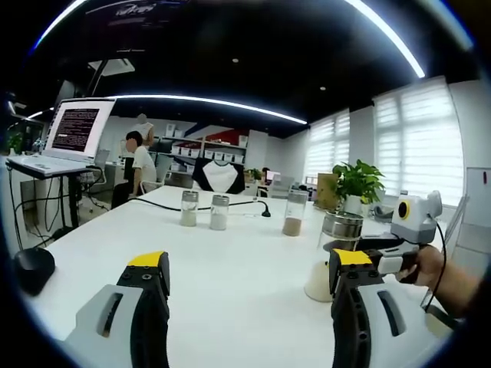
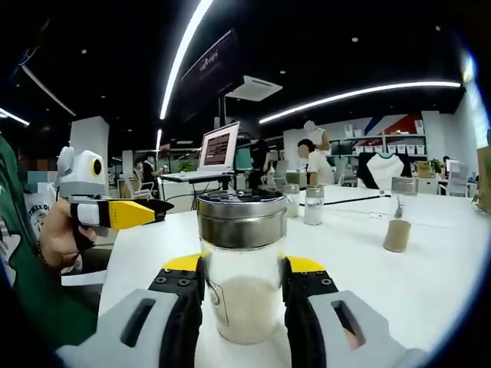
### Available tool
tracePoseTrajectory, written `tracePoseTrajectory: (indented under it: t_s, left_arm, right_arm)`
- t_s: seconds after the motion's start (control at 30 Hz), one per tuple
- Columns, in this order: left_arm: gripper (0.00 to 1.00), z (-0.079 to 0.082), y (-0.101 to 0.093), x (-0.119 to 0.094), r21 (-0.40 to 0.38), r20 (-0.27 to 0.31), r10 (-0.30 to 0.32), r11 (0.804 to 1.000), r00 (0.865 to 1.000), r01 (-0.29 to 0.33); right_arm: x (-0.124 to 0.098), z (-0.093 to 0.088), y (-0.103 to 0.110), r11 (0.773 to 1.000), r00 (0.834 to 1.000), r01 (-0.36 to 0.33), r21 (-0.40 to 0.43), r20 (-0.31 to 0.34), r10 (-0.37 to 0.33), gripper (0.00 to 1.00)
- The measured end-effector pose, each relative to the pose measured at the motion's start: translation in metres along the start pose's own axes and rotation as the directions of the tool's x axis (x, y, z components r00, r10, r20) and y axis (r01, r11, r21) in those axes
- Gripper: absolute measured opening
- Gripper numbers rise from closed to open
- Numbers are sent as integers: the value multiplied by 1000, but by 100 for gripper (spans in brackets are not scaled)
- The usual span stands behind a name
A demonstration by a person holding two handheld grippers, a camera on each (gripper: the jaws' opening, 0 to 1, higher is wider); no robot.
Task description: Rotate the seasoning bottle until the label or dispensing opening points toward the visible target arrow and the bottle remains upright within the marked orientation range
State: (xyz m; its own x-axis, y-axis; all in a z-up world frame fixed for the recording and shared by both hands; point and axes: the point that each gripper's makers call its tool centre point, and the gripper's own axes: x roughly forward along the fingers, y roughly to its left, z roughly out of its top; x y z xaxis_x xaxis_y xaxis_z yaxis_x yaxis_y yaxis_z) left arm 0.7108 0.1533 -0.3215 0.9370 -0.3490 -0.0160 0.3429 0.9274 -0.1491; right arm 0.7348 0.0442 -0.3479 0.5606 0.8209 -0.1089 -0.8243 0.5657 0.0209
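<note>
Glass seasoning bottle (image 2: 242, 268), steel-lidded, rigid, slippery, fragile: right gripper (image 2: 242, 285) fingers clamp its lower body; left gripper (image 1: 249, 272) fingers open, empty.

Each claw is showing two grey plastic jaws with black inner faces and yellow tips: the left claw (image 1: 249, 282) and the right claw (image 2: 244, 285). Small dark screws are sitting near the right claw's yellow tips. The person is wearing a green sleeve (image 2: 31, 307).
</note>
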Motion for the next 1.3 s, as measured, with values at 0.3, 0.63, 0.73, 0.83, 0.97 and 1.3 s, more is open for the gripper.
tracePoseTrajectory:
  t_s: [0.3, 0.63, 0.73, 0.83, 0.97, 1.3]
  left_arm:
    - [90, 1, -1, 0, 1, -1, -1, 1000, 1000, 1]
    - [90, 2, -1, -1, 2, 6, 1, 1000, 1000, -1]
    - [90, 1, 0, 0, 2, 4, 2, 1000, 1000, -2]
    - [90, 0, -1, 0, 1, 0, 0, 1000, 1000, 0]
    - [90, -2, -1, 2, 23, -1, 3, 1000, 1000, -3]
    - [90, 0, -1, 0, 21, 8, 7, 1000, 1000, -8]
  right_arm:
    - [0, 0, 0, 1000, 1000, 3, 4, -8, -3, 39]
    - [-7, 6, 0, 1000, 1000, 16, 8, 11, -16, 47]
    - [-13, 6, 0, 1000, 1000, 26, 10, 10, -26, 47]
    - [-21, 5, 1, 999, 999, 34, 17, 9, -34, 46]
    - [-30, 6, 3, 999, 999, 47, 8, 7, -47, 46]
    - [-64, 9, -10, 991, 991, 130, 14, 27, -130, 46]
